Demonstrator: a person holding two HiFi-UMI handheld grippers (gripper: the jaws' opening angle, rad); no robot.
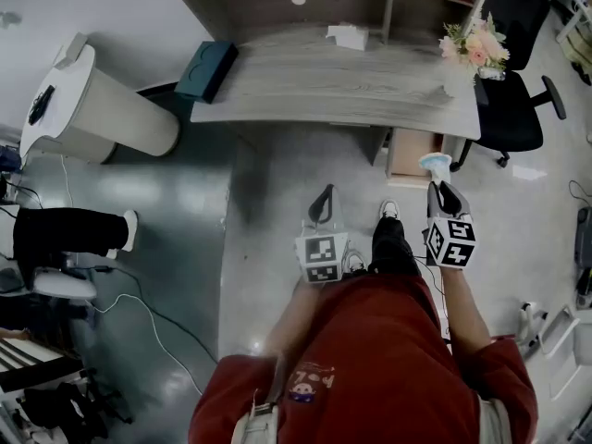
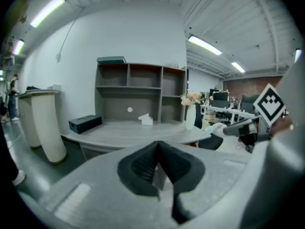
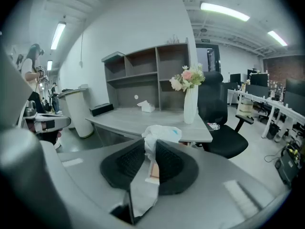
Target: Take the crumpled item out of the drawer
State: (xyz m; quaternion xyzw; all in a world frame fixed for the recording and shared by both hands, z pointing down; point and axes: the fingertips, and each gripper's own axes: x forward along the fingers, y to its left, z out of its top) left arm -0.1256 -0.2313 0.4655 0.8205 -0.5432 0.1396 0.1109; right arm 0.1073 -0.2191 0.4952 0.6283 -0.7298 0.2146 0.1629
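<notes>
The right gripper pinches the crumpled item, its bulk at twelve o'clock and seemingly light and soft; the left gripper is closed and empty.

Matt woodgrain desk, crumpled papery item, glossy floor
</notes>
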